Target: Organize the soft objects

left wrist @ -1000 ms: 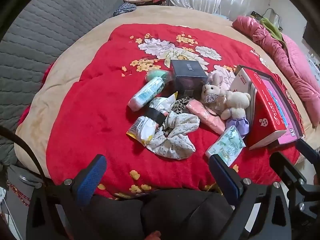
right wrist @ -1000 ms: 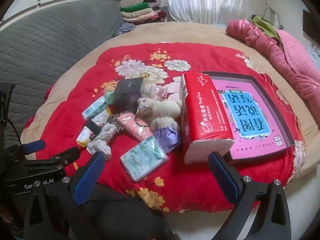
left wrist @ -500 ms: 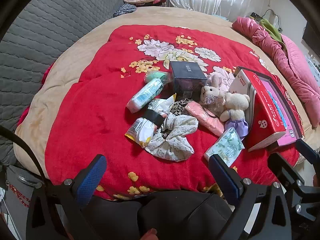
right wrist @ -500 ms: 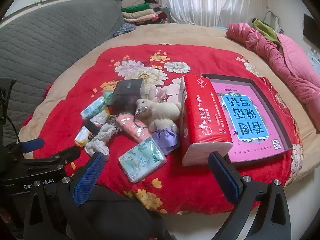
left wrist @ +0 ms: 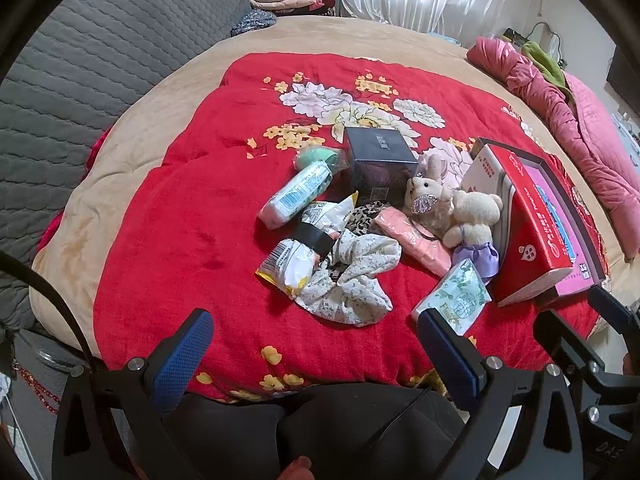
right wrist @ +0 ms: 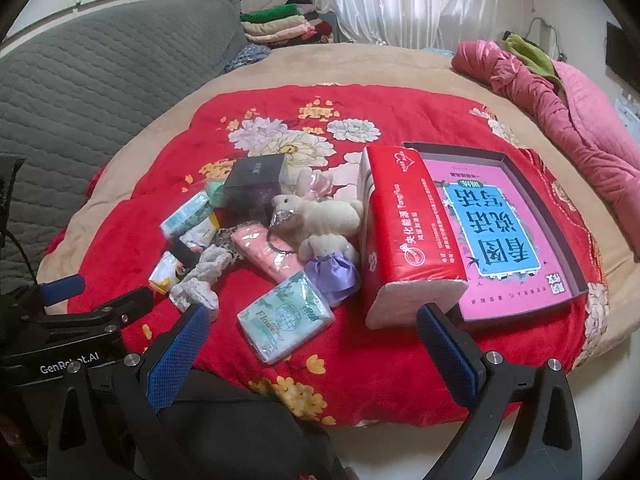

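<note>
both tools hang at the near edge of the bed, the left tool [left wrist: 312,354] and the right tool [right wrist: 312,344] spread wide and empty, likely held back so the whole heap stays in sight before a first pick. the soft things lie bunched mid red quilt [left wrist: 168,220]: a floral scrunchie [left wrist: 352,280] at the left tool's 12 o'clock, a tissue pack [right wrist: 286,316] just beyond the right tool at 12, plush toys [right wrist: 324,220] behind it. the big red tissue pack [right wrist: 404,232] leans on the open box [right wrist: 516,172] at 1 o'clock, probably the bin.
</note>
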